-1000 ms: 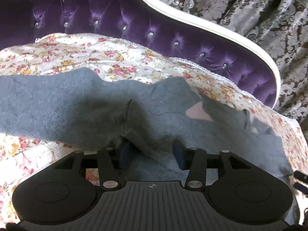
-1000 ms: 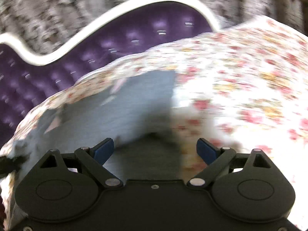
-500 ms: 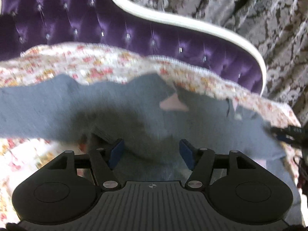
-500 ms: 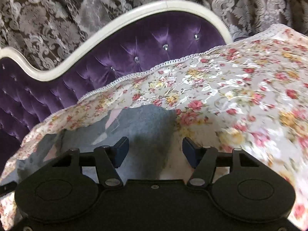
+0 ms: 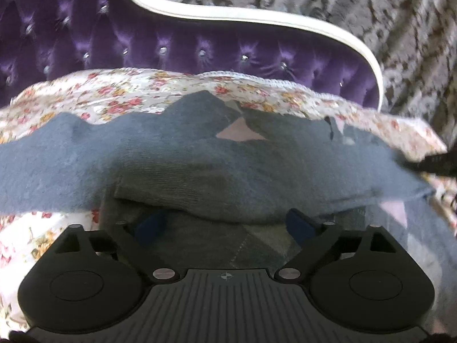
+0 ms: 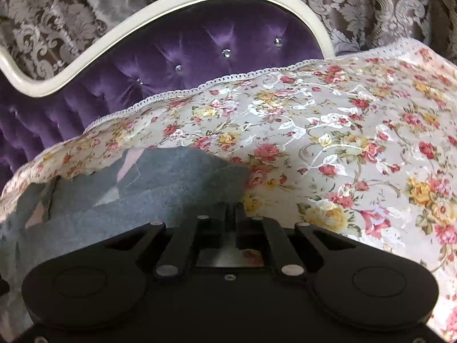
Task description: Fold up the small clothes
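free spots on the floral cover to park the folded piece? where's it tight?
Widest bare floral cover: right of the gray garment, up to the lace edge below the purple headboard. A smaller patch borders the garment's near left edge. It is crowded in the middle: garment under the left gripper, whose jaws are opening, and at the shut right gripper.

A purple button-tufted headboard with a curved cream frame stands before grey damask curtains, fronted by a lace-edged floral bedspread in daylight.
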